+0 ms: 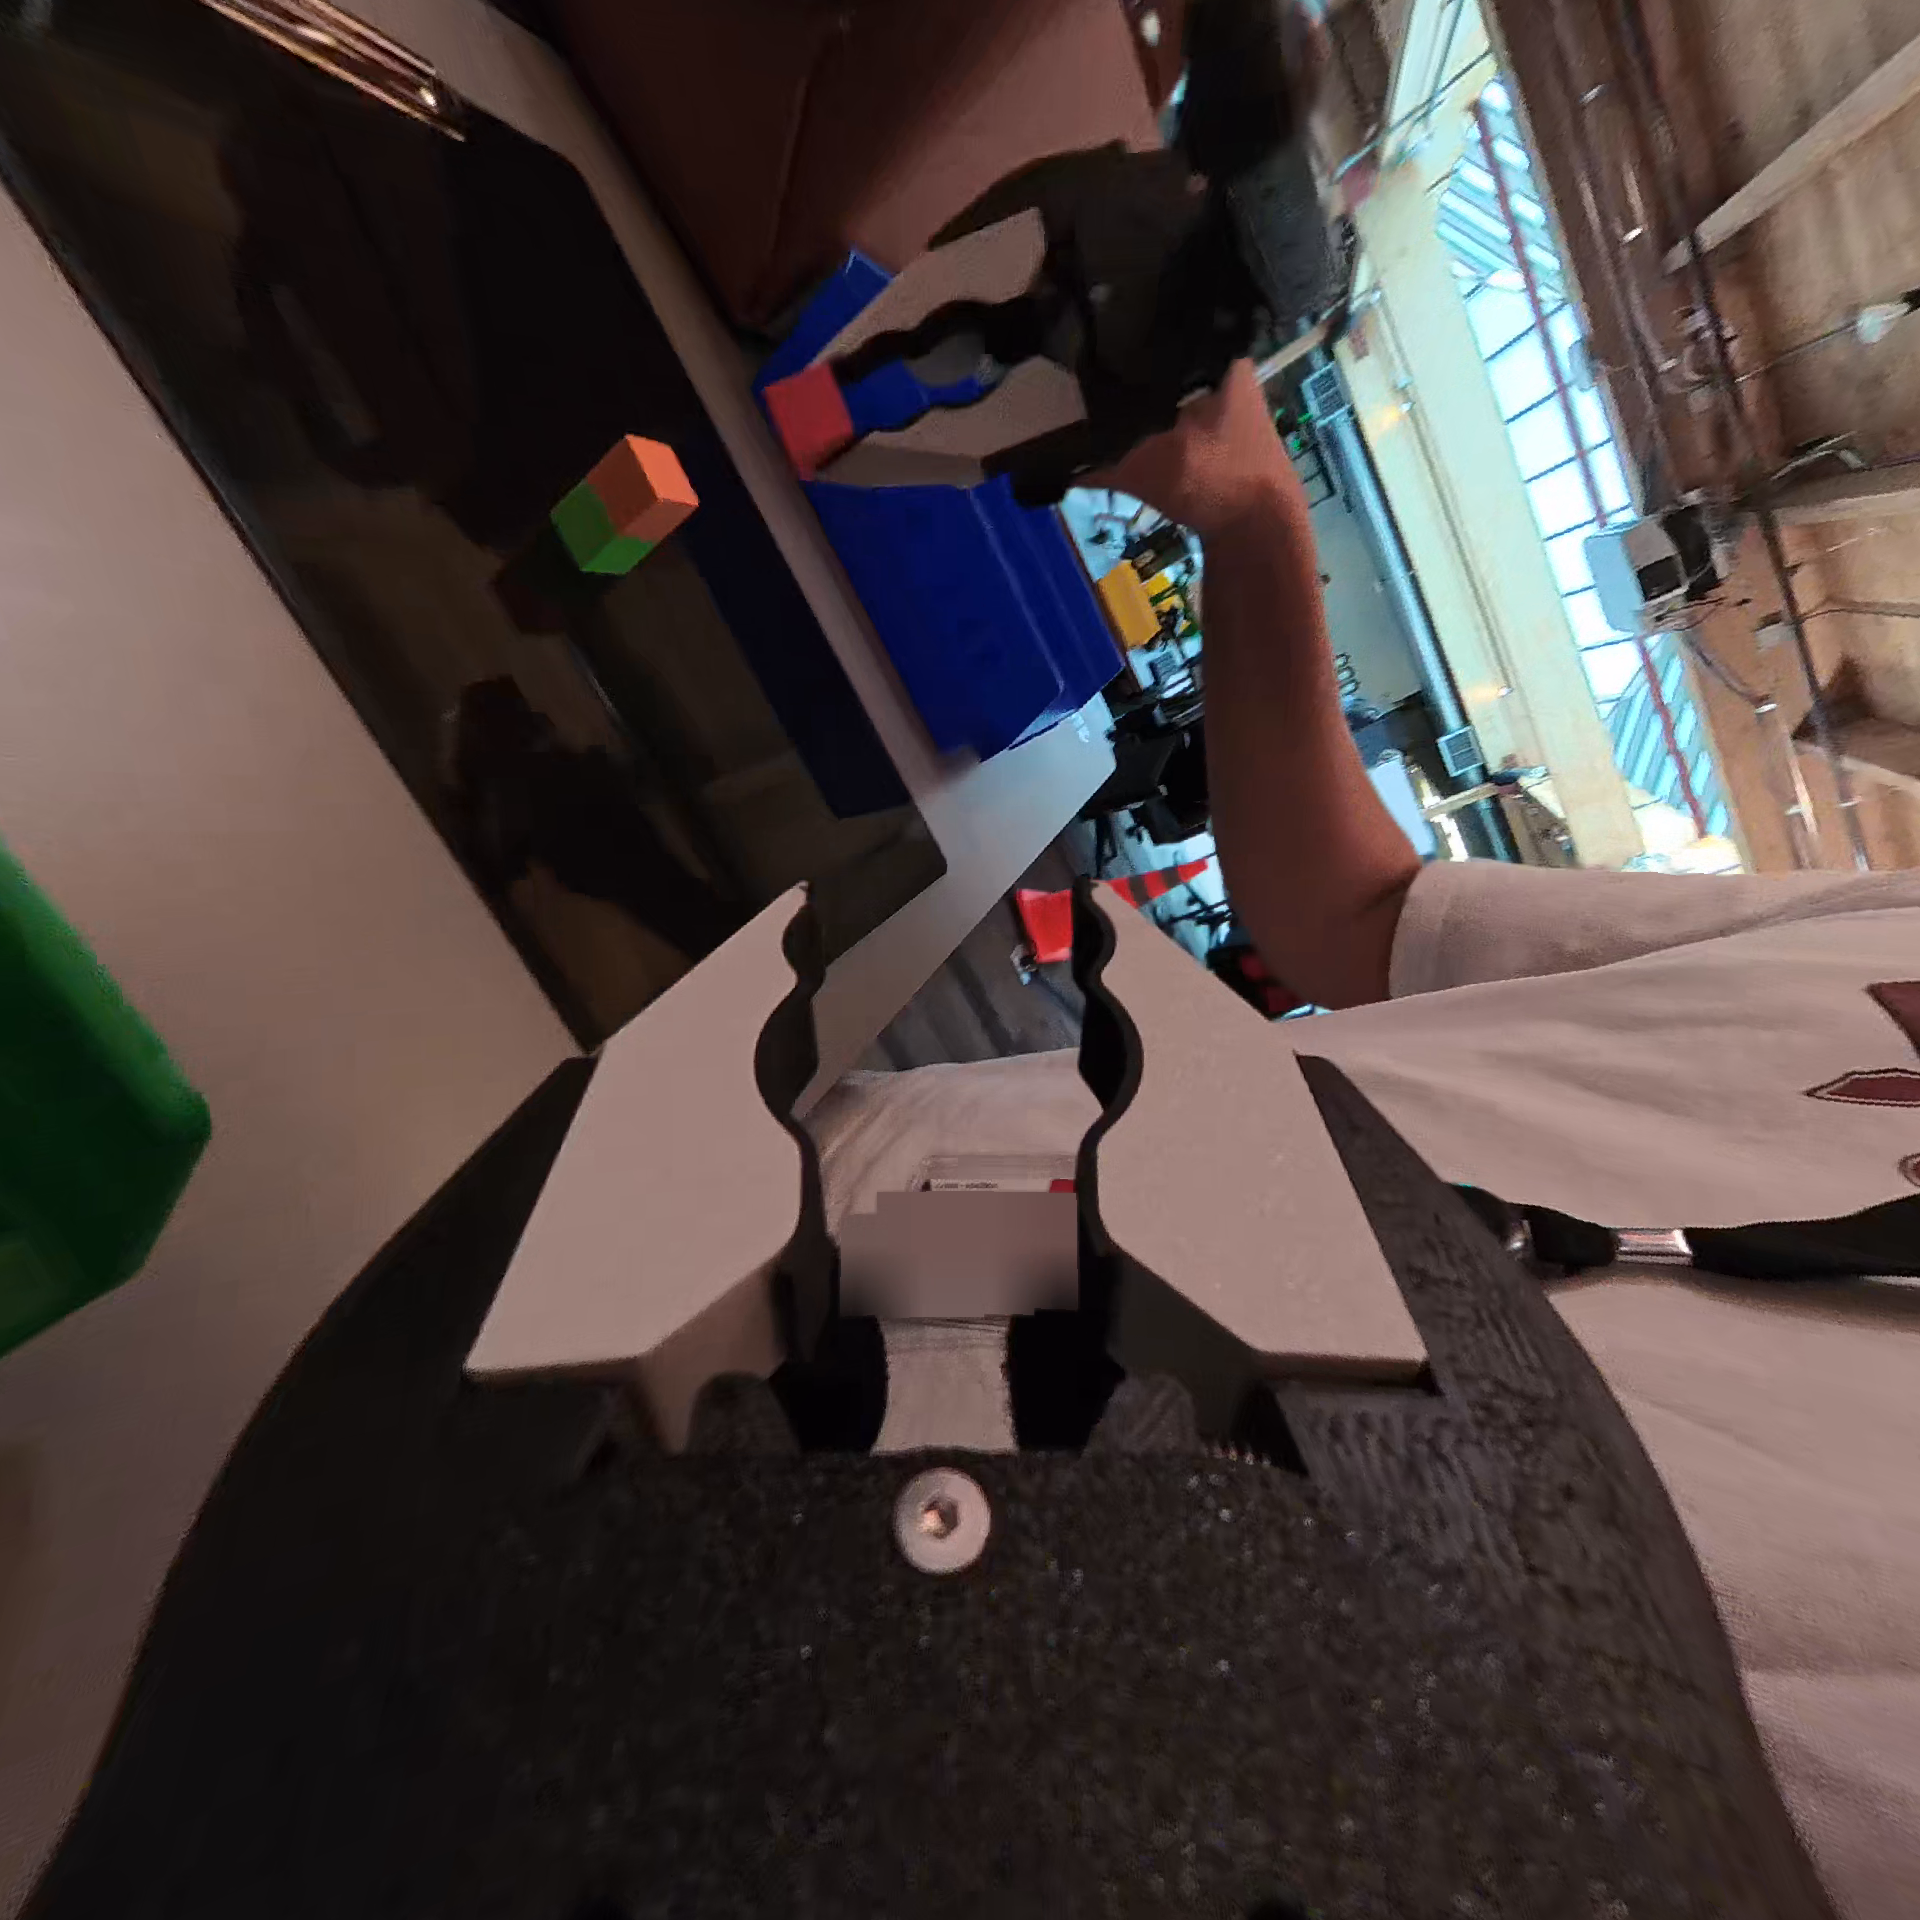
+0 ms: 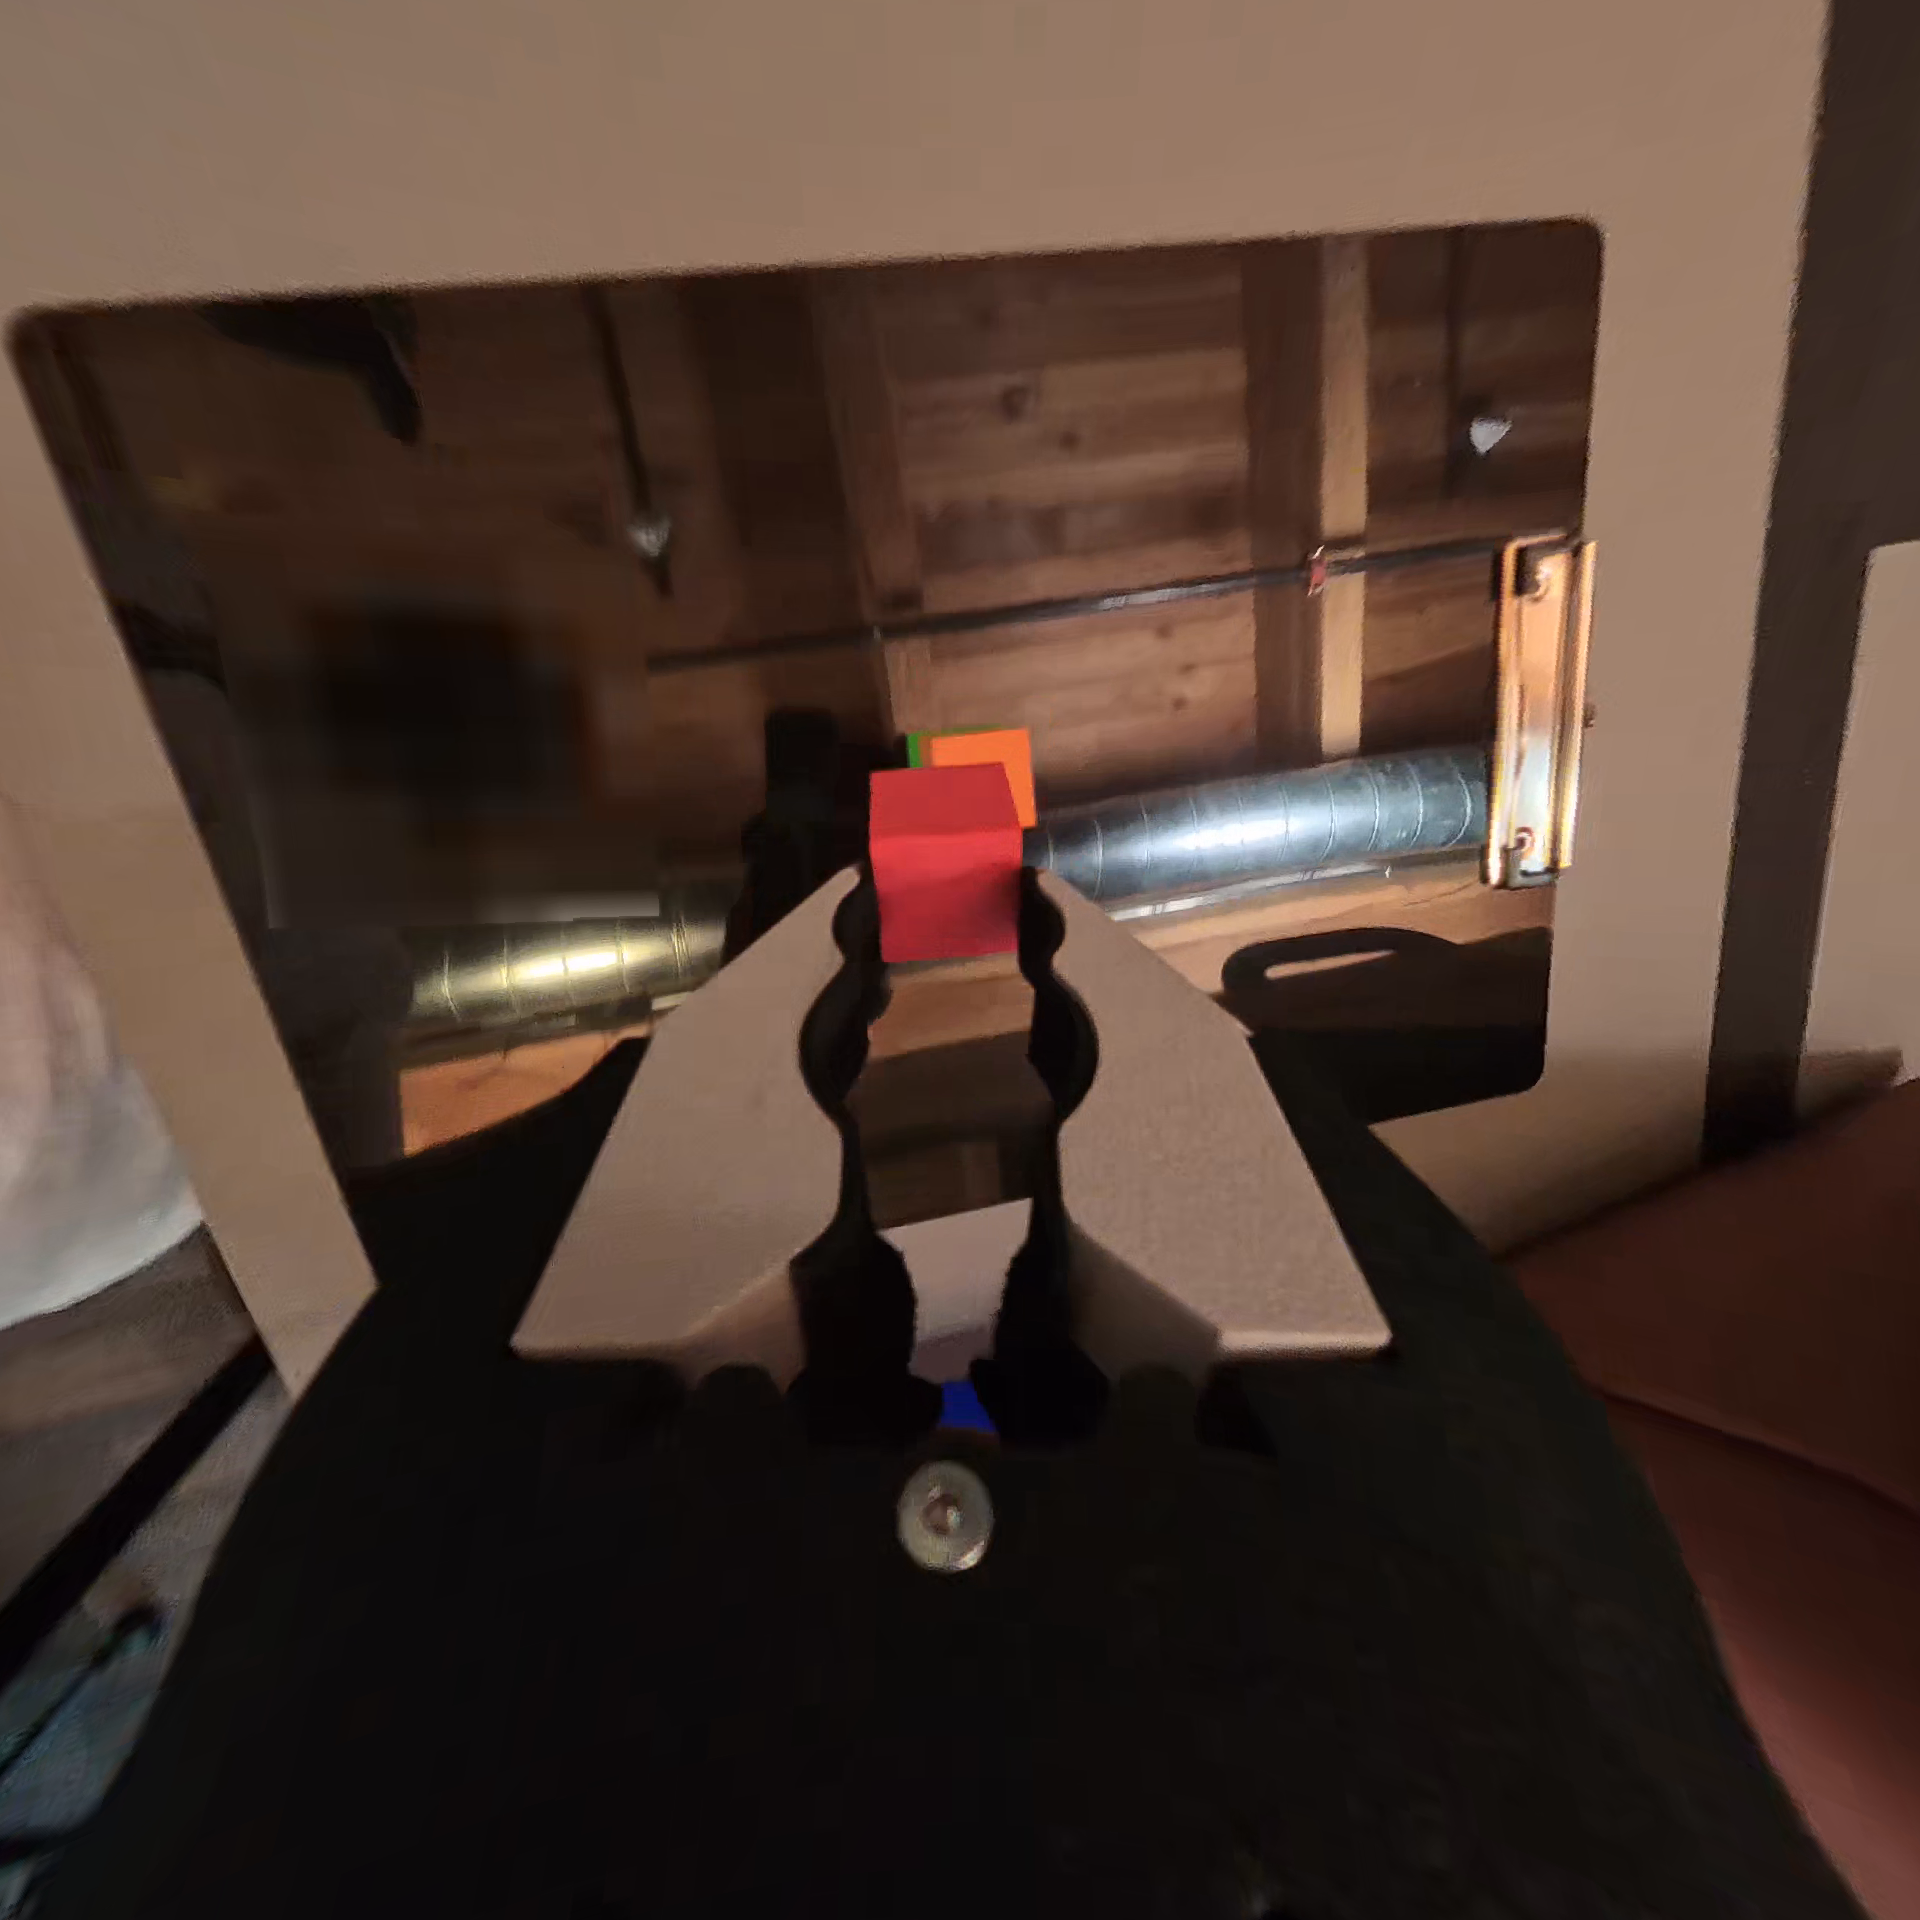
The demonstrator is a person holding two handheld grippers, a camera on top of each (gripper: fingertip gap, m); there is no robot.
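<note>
Glossy black clipboard (image 2: 1195, 468) fills my right wrist view, lying on a pale table (image 2: 727, 135), mirror-like, with a metal clip (image 2: 1538, 717) at its right edge. My right tool (image 2: 945, 883) is clenched on one red cube (image 2: 943, 868), pinched at the fingertips between grey fingers (image 2: 1174, 1143) with scalloped black inner pads. Just behind the red cube sit two more cubes touching each other, one orange (image 2: 992, 769) and one green (image 2: 916, 746), on the clipboard.

From my left wrist view I see the same pair, orange cube (image 1: 644, 483) beside green cube (image 1: 597, 535), matte, sharp-edged. Right tool (image 1: 821, 436) shows there with the red cube (image 1: 805, 410), just in front of a blue plastic bin (image 1: 935, 613); I cannot see what is in the bin. My left tool (image 1: 940, 904) is released, fingers spread, nothing between them, well apart from the cubes. One green plastic container (image 1: 73, 1122) sits at the left edge, contents not visible. A person in a white shirt (image 1: 1558, 1091) is just behind.
</note>
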